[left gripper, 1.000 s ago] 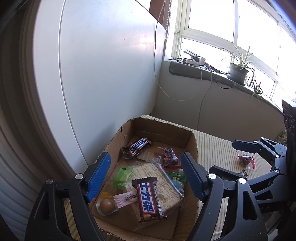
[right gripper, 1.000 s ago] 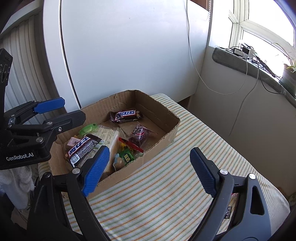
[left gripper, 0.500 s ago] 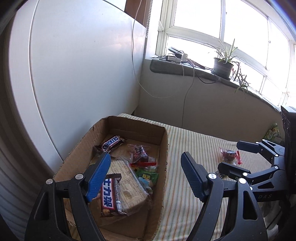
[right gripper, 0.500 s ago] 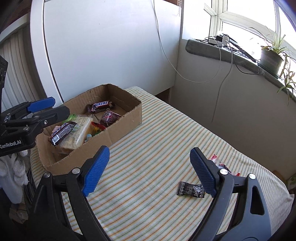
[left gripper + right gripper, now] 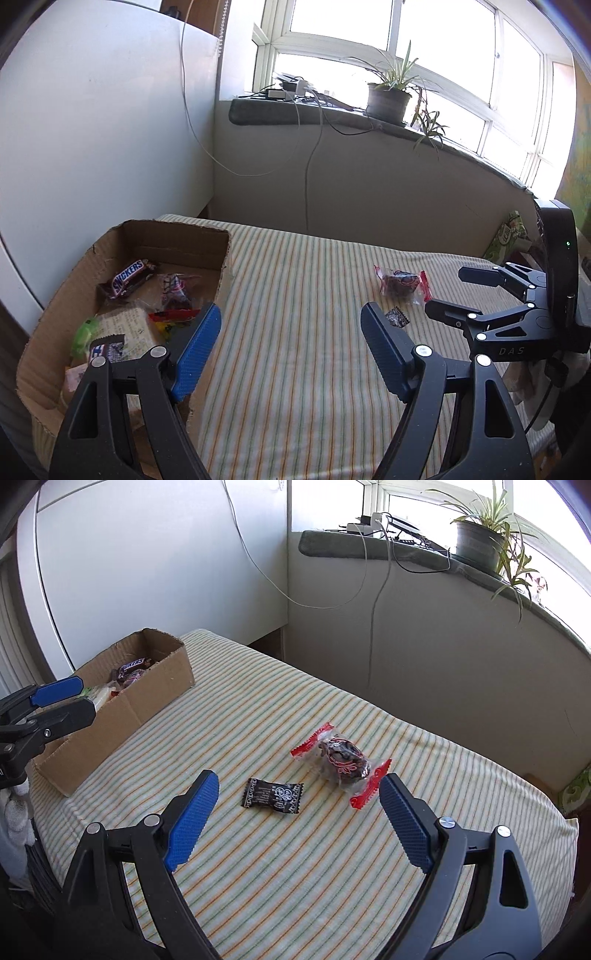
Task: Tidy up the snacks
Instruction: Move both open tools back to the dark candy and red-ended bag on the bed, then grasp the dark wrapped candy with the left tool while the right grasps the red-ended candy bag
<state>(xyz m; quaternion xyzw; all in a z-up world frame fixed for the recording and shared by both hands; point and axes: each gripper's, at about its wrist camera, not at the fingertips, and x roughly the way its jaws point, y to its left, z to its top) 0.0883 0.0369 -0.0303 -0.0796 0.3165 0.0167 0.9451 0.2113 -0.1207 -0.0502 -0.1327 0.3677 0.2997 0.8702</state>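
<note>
Black foil wraps the small candy (image 5: 272, 795) lying flat on the striped cloth (image 5: 295, 886) between the right gripper's (image 5: 299, 808) spread, empty jaws, with a clear red-ended candy (image 5: 341, 762) just beyond its right finger. The left gripper (image 5: 290, 349) is also spread and empty. 1 second ago both hung by the cardboard box (image 5: 122, 712), now well off to the left.

Our left gripper (image 5: 290, 347) and right gripper (image 5: 299, 812) are alike: black plastic frames with triangular cut-outs, silver round screws, and blue ribbed pads (image 5: 192, 823) on the fingers. The right one's frame bears pale "DAS" lettering.
</note>
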